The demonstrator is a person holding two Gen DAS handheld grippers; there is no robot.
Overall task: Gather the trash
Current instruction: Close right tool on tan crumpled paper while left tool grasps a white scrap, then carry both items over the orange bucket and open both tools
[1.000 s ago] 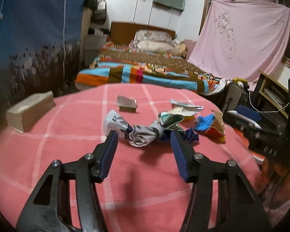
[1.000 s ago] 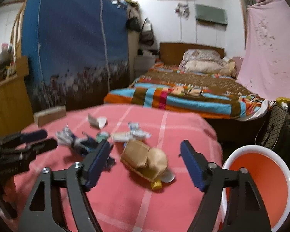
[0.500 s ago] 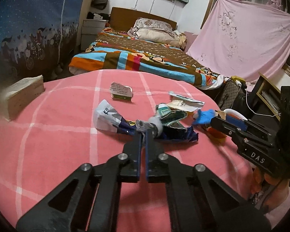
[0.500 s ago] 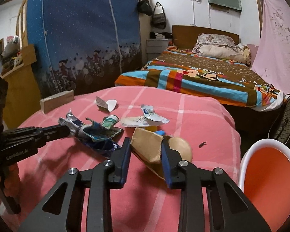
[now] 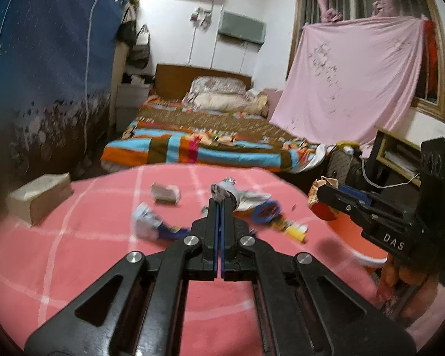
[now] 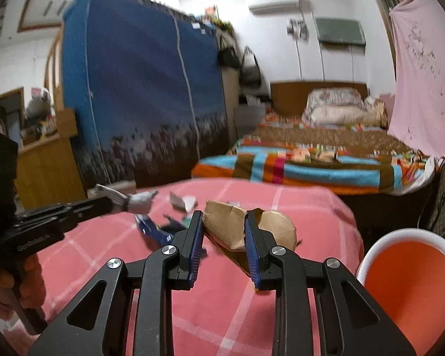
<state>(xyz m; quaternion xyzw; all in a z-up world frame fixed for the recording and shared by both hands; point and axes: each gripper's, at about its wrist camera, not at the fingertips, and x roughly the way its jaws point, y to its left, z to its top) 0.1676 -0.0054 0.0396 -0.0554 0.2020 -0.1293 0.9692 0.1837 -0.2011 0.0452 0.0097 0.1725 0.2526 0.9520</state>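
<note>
My left gripper (image 5: pixel 219 204) is shut on a crumpled grey-white wrapper (image 5: pixel 227 190) and holds it just above the pink checked table (image 5: pixel 74 267). The right wrist view shows that left gripper (image 6: pixel 108 201) at the left with the wrapper (image 6: pixel 139 201) sticking out of its tip. My right gripper (image 6: pixel 222 225) is shut on a crumpled brown paper carton (image 6: pixel 225 228), lifted off the cloth. In the left wrist view the right gripper (image 5: pixel 326 194) holds the carton (image 5: pixel 323 207) near the table's right edge.
Loose trash lies on the table: a small pack (image 5: pixel 165 193), a white-blue wrapper (image 5: pixel 146 225), a blue ring (image 5: pixel 265 212), a yellow piece (image 5: pixel 295 233). An orange bin with a white rim (image 6: pixel 409 279) stands at the right, a tan box (image 5: pixel 40 198) at the left.
Both grippers went from open to shut, the left on the grey-white wrapper and the right on the brown carton. Both pieces then rose off the table.
</note>
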